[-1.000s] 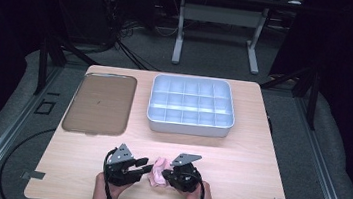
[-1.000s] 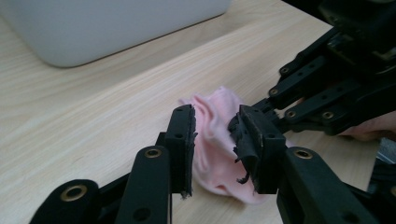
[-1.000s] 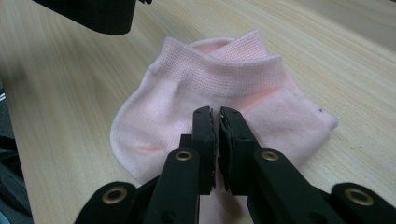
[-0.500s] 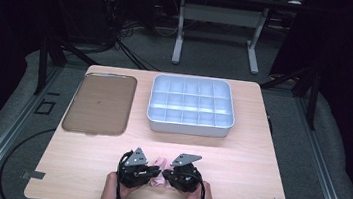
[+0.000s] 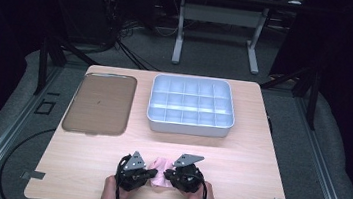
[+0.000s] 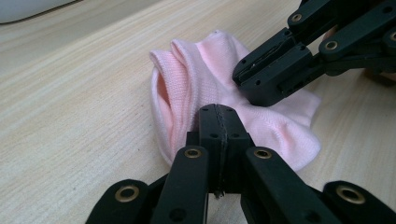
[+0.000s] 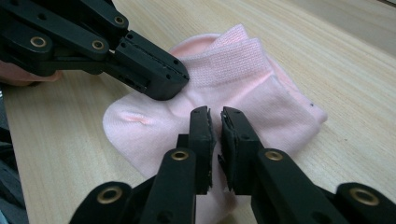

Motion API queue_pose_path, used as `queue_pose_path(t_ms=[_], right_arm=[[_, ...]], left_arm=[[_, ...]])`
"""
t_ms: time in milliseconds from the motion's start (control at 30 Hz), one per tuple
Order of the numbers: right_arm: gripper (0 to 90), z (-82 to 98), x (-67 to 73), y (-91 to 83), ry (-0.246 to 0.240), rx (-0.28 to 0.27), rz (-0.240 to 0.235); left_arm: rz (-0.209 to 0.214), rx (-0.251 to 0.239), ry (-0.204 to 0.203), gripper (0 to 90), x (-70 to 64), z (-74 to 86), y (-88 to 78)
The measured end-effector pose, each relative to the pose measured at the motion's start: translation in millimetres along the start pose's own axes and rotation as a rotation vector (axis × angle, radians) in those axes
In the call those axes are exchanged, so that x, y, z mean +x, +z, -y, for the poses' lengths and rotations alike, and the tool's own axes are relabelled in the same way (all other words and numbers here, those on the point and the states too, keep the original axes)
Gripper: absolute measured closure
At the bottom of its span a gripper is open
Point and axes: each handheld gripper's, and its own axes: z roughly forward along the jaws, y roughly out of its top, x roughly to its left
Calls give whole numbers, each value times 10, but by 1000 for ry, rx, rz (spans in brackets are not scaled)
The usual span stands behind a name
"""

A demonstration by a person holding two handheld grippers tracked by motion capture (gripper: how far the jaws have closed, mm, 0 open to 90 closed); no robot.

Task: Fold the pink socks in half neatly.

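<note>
High view: pink sock (image 5: 159, 174) on the table (image 5: 248, 158), nearer the person than the compartment tray (image 5: 192, 106) — left gripper (image 5: 141, 176) and right gripper (image 5: 170, 175) flank it.

Left gripper view: jaws clenched on the sock's fabric.

Right gripper view: jaws nearly closed over the sock — grasp uncertain.

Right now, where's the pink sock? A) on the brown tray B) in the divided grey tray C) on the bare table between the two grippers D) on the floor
C: the pink sock lies on the wooden table near its front edge, between the left gripper and right gripper; both trays sit farther back.
</note>
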Motion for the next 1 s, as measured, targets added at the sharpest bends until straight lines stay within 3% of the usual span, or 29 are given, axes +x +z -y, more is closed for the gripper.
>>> queue_pose_path(t_ms=[133,167,267,333,367,433,633,800,1000], right_arm=[[623,3,-14,-66,28,17,-32],[595,17,-19,-94,47,-1,-37],[575,64,-91,-223,126,-36,-7],[555,100,-162,-314,188,-33,25],[555,100,-162,-314,188,-33,25],[518,130,-202,-360,244,-34,40],[556,137,-163,-227,280,36,34],[614,139,-158,-192,295,18,8],[680,118,-173,-186,320,46,-3]], left_arm=[[-6,-1,4,899,-2,-1,4],[-6,-1,4,900,-2,-1,4],[-8,-2,1,899,-15,-1,7],[-14,-2,13,899,-18,-2,8],[-14,-2,13,899,-18,-2,8],[-23,-1,19,900,-36,-2,8],[-30,0,33,900,-42,-2,6],[-24,1,25,899,-40,-2,7],[-23,1,25,899,-38,-2,8]])
